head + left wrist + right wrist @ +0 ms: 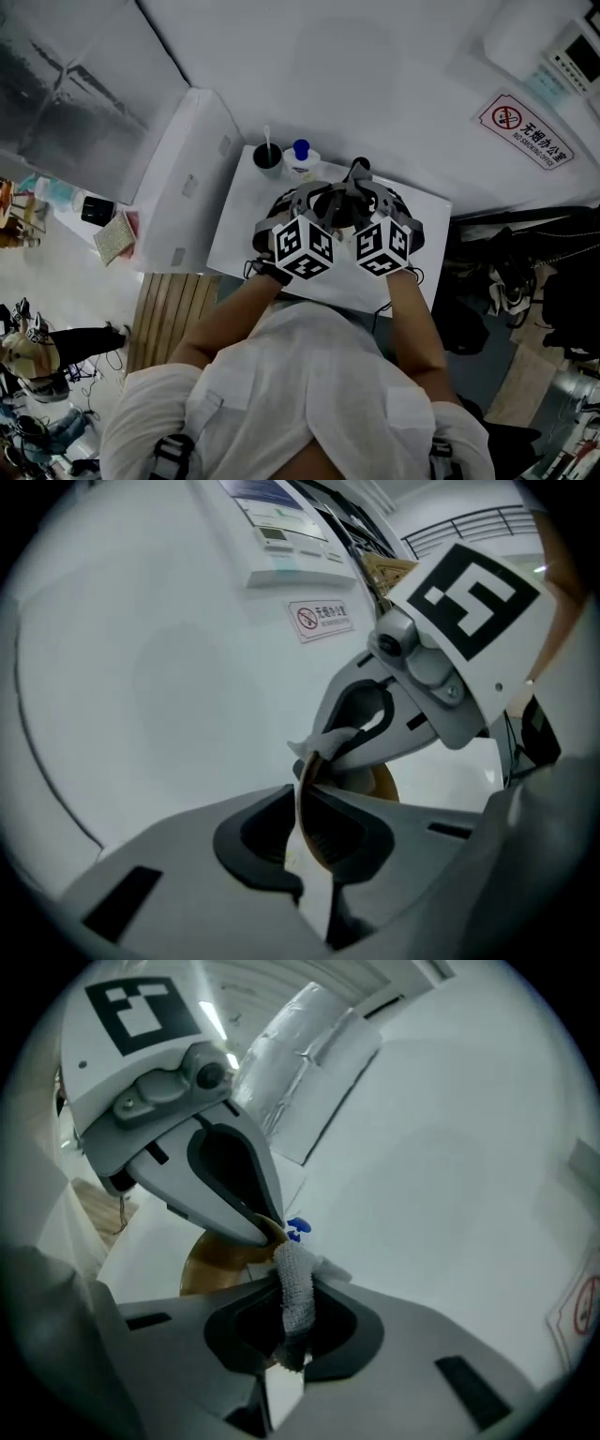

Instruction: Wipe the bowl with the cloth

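1. Nearest the head camera is the person's white shirt (300, 394). Both bare forearms reach forward over the near edge of the white table (242, 230).
2. The left gripper (302, 806) has its jaws pinched tight on the thin rim of the brown bowl (211, 1265), which stands on edge between them.
3. The right gripper (294, 1299) has its jaws clamped on a bunched white cloth (293, 1271). The cloth's free end pokes out past the jaw tips.
4. The two grippers face each other tip to tip, and the cloth presses against the bowl's rim right beside the left gripper's jaws.
5. In the head view the grippers hide the bowl almost entirely. It sits over the middle of the table, and whether it touches the top cannot be told.
6. At the table's far left corner, a dark cup (268, 159) stands just beside a bottle with a blue cap (302, 159).
7. A no-smoking sign (525, 131) hangs on the wall beyond the table's far right corner.
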